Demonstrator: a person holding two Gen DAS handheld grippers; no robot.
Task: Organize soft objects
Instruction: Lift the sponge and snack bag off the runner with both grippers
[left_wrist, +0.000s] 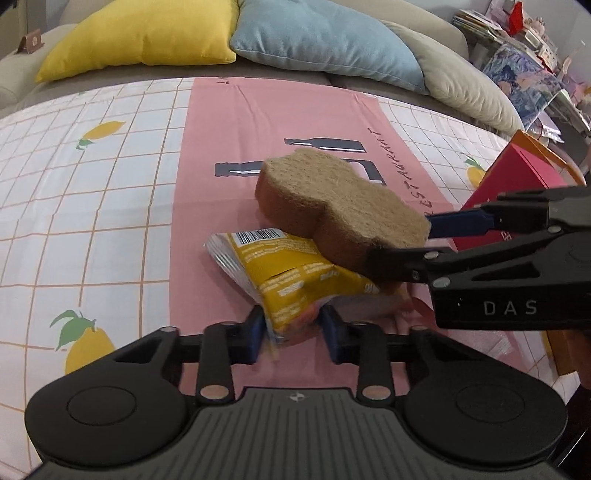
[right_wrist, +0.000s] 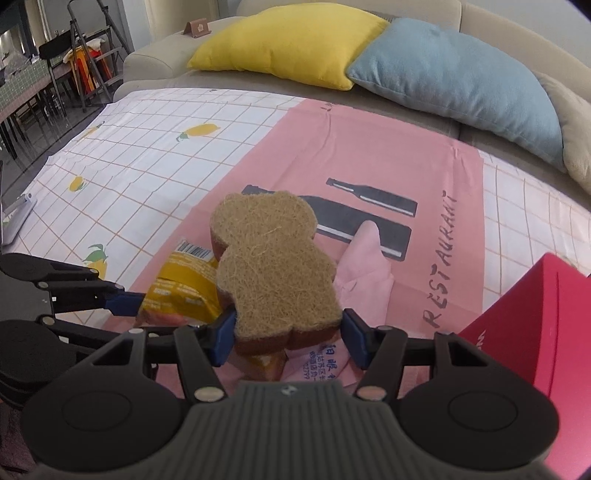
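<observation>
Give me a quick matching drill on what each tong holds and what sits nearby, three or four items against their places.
Things:
1. brown bear-shaped scouring sponge
2. yellow crinkly snack packet
3. red cardboard box
4. yellow square cushion

Places:
A. on the sofa
B. in the left tongs
C. table's right edge
D. in the right tongs

Pairs: 1-D, 2-B, 3-C, 4-A

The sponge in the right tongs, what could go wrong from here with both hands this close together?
1. The right tongs pinch the sponge only at its near end, so it may sag or slip out.
2. The sponge hangs right over the yellow packet held by the left tongs; the two could bump.
3. The red box sits close on the right; swinging that way might clip it.
</observation>
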